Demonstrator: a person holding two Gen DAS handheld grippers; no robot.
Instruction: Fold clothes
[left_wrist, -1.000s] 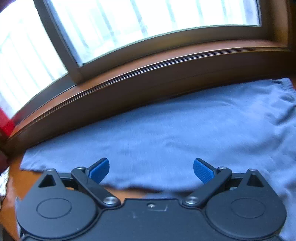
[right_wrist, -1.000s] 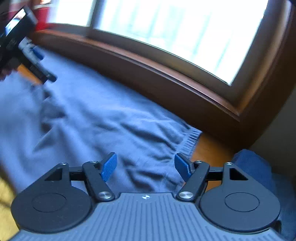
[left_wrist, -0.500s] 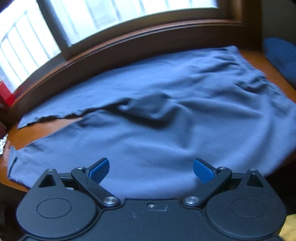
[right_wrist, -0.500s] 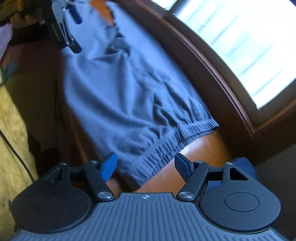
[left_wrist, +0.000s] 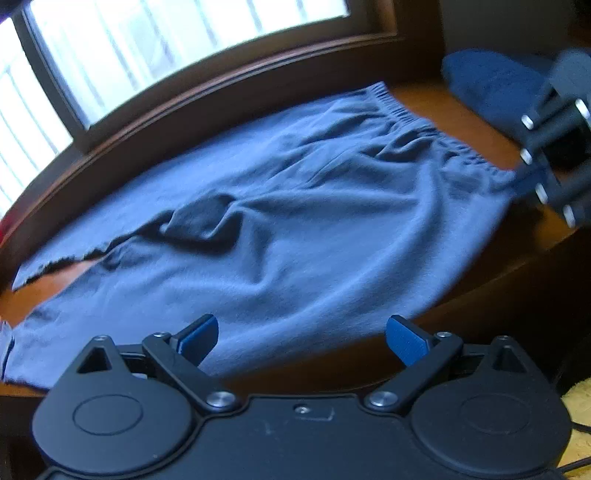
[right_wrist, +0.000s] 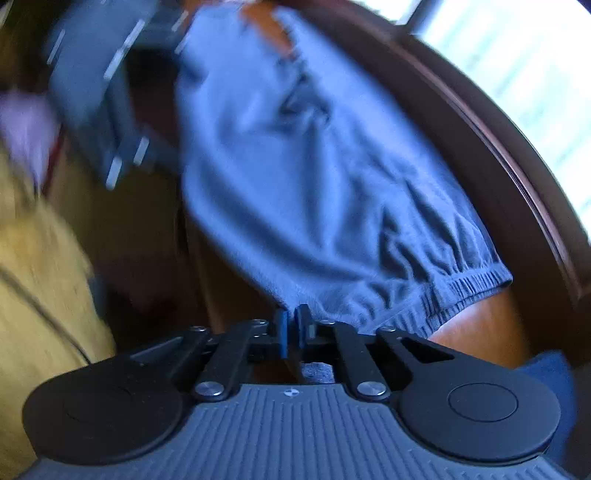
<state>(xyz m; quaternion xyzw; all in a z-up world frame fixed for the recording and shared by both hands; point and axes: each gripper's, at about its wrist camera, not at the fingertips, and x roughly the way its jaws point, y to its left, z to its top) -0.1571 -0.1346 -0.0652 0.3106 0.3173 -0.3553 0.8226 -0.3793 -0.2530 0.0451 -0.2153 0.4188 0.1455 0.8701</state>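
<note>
Shorts (right_wrist: 325, 192): right gripper (right_wrist: 291, 325) fingers pinch the waistband corner; left gripper (left_wrist: 301, 334) fingers spread, empty.

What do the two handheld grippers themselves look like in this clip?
Both are black linkage grippers with blue finger pads, silver pivot screws and two round discs on the body. The left gripper has a smooth black housing; the right gripper has a grey ribbed one.

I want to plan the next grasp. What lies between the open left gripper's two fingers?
In the left wrist view, only the near edge of the blue shorts lies between the left gripper's fingers, with the dark wooden table edge below.
</note>
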